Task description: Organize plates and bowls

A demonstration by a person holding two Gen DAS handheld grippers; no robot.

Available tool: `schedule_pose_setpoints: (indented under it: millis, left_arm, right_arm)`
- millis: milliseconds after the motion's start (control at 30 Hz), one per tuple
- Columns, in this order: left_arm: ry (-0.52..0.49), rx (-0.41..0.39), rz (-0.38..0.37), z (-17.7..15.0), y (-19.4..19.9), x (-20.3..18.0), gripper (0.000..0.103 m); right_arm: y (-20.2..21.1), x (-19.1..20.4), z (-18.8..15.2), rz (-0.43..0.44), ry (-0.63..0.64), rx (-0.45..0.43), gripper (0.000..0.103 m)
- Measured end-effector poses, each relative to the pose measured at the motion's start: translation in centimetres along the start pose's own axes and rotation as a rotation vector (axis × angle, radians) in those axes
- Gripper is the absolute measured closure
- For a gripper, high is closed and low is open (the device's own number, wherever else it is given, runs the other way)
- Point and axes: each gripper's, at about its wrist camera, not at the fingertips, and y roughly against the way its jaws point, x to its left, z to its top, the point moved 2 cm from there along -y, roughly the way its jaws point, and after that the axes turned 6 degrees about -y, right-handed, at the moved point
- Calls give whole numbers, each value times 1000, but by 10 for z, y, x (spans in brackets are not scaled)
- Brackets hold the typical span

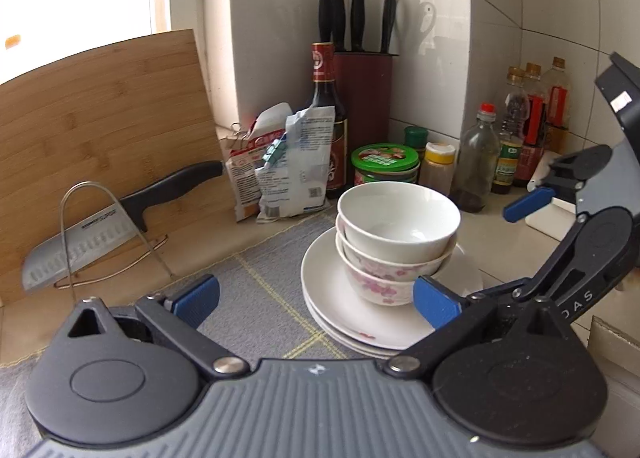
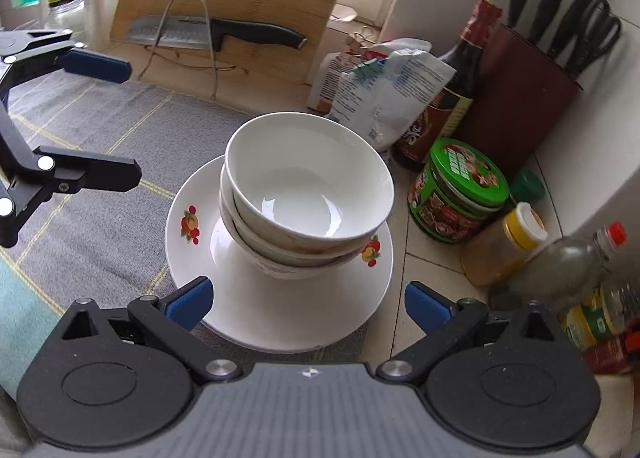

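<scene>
Three nested bowls (image 1: 394,242) (image 2: 308,194), plain white on top and pink-flowered at the bottom, stand on a stack of white plates (image 1: 332,298) with fruit prints (image 2: 192,258), on a grey mat. My left gripper (image 1: 316,300) is open and empty, just in front of the stack, its right finger beside the plates. It also shows at the left of the right wrist view (image 2: 120,118). My right gripper (image 2: 308,304) is open and empty, its fingers over the near rim of the plates. It shows at the right of the left wrist view (image 1: 536,202).
The grey mat (image 1: 256,290) (image 2: 88,162) covers the counter. A bamboo cutting board (image 1: 100,146), a cleaver in a wire rack (image 1: 96,234), snack bags (image 1: 280,170), a dark sauce bottle (image 1: 328,118), a knife block (image 1: 366,94), a green tin (image 2: 456,194) and several condiment bottles (image 1: 516,138) crowd the back and right.
</scene>
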Motion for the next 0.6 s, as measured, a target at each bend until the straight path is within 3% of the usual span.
schedule_pose_setpoints:
  millis: [100, 233, 433, 600]
  left_arm:
    - [45, 32, 3, 0, 20, -1, 1]
    - [56, 41, 6, 0, 42, -9, 1]
    - [99, 69, 32, 0, 59, -13, 1]
    - [103, 72, 48, 2, 64, -16, 1]
  right_arm:
    - [18, 8, -14, -85, -204, 22, 0]
    - [42, 22, -29, -148, -372, 6, 0]
    - [75, 35, -35, -187, -497, -57, 0]
    - [89, 39, -37, -204, -517, -87, 0]
